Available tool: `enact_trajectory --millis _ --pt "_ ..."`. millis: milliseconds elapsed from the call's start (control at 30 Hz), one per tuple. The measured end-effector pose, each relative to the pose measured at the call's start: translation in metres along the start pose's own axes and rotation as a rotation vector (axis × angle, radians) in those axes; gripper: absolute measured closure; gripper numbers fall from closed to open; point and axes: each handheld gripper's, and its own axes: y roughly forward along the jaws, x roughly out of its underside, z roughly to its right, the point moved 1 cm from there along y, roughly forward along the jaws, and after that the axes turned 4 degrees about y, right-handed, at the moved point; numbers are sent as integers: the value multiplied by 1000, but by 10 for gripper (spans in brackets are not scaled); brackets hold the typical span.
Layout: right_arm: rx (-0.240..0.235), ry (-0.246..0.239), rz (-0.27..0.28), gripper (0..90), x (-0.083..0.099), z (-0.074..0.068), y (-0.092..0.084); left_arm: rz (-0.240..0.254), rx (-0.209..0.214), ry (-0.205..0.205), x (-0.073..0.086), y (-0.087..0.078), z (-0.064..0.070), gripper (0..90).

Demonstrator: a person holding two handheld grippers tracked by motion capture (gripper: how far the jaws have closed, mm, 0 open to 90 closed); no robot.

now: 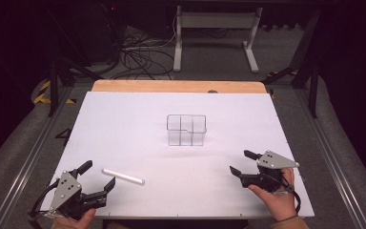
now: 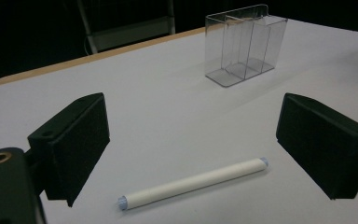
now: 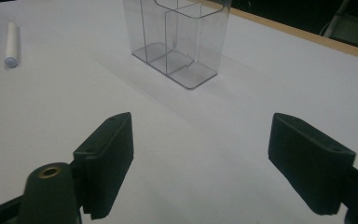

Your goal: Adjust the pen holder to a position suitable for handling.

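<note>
1. High view: a white cylindrical stick (image 1: 123, 176), possibly chalk or a rolled paper tube, is seen lying flat on the white table (image 1: 124, 124), just beside the left gripper (image 1: 96, 175). A clear divided organizer (image 1: 186, 130) stands upright mid-table, well apart from the stick. The right gripper (image 1: 242, 162) is held near the right edge. Both sets of jaws are spread wide and nothing is held.

2. Left gripper view: the stick (image 2: 192, 184) is framed between the open jaws. It is judged light, stiff and perhaps brittle; a gentle grasp across its middle is advised, since it could roll.

3. Right gripper view: the organizer (image 3: 177, 37) is faced by the open, empty jaws; the stick (image 3: 11, 43) lies far left.
</note>
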Motion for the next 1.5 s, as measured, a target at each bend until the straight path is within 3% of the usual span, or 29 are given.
enact_trajectory --millis 733,1100,1500 --pt "-17 -14 4 239 -6 -3 -1 -3 -3 2 0 0 0 104" --pt "-43 -53 12 237 -31 -7 9 -4 -4 3 0 0 0 104" --pt "-70 -66 7 237 -46 -10 22 -7 -3 7 0 0 0 104"
